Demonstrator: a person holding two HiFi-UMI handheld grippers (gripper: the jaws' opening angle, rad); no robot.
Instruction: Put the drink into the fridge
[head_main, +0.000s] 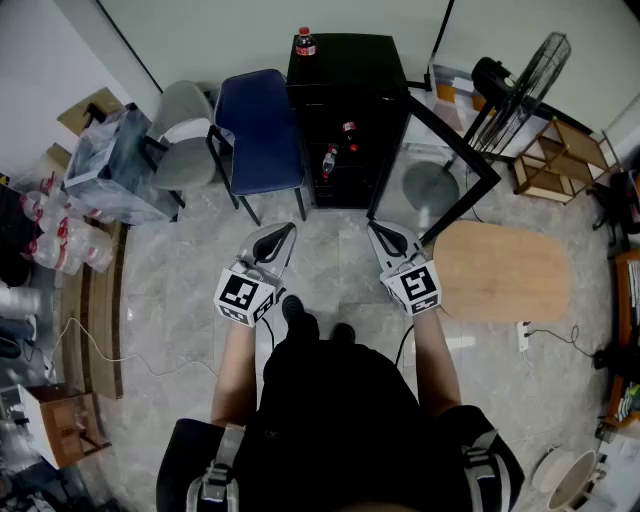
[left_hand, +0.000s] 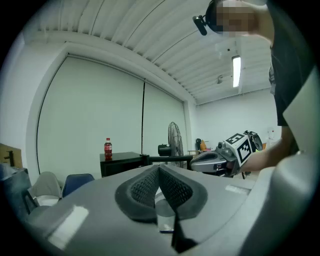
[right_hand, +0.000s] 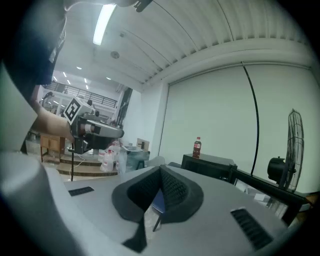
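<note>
Two grippers, both w/ jaws fully together & nothing between the pads. L gripper (head_main: 285, 232) and R gripper (head_main: 380, 232) are held level side by side over the tiled floor (head_main: 330, 270), tips toward the fridge (head_main: 350, 55), well short of it.

1. Fridge: black cabinet, against the rear wall, centre of head view. Door (head_main: 460, 140) is swung open to the person's right; glass panel in a black frame.
2. Fridge contents: 2 bottles (head_main: 349, 130) w/ red on them, one on an upper shelf, one lower & further left. Rest of the interior is too dark to read.
3. Drink bottle (head_main: 305, 42): dark cola, red cap & label, upright on top of the fridge at its left rear corner. Not inside. Not touched by either gripper.
4. Clear plastic bin (head_main: 110, 160): left of the grey chair (head_main: 185, 125); contents can't be made out.
5. Bottle packs (head_main: 55, 235): by the left wall, below the bin, red labels.

Other items: blue chair (head_main: 258, 125) just left of the fridge; floor fan (head_main: 530, 75) right of the open door; round wood table top (head_main: 500, 270) right of the R gripper
</note>
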